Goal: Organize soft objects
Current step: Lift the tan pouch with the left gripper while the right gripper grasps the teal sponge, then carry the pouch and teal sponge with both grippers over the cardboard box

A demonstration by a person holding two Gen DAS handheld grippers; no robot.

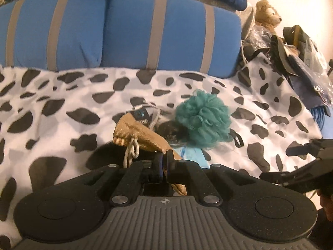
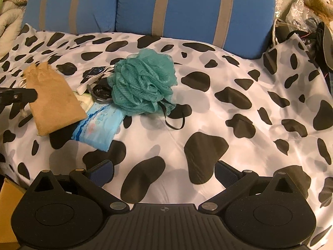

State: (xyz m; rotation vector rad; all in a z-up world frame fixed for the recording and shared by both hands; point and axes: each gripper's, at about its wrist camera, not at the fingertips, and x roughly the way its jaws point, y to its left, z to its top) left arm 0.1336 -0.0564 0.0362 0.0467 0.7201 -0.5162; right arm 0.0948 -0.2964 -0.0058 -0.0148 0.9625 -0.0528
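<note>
My left gripper (image 1: 163, 162) is clamped on one end of the tan drawstring pouch (image 2: 54, 102), which hangs slightly lifted toward the left edge of the spotted bedspread (image 2: 208, 112); it looks light, limp and coarse-woven, so I judge an edge pinch enough, though the cloth may sag. Just right of it, the blue tissue pack (image 2: 97, 127) looks soft and slick. My right gripper (image 2: 163, 171), jaws apart and empty, hovers near the front edge; the teal mesh puff (image 2: 143, 81) mid-bed looks springy, best pinched deep or by its black loop.

2 blue striped pillows (image 1: 170, 31), cow-print sheet (image 2: 239, 79)
</note>
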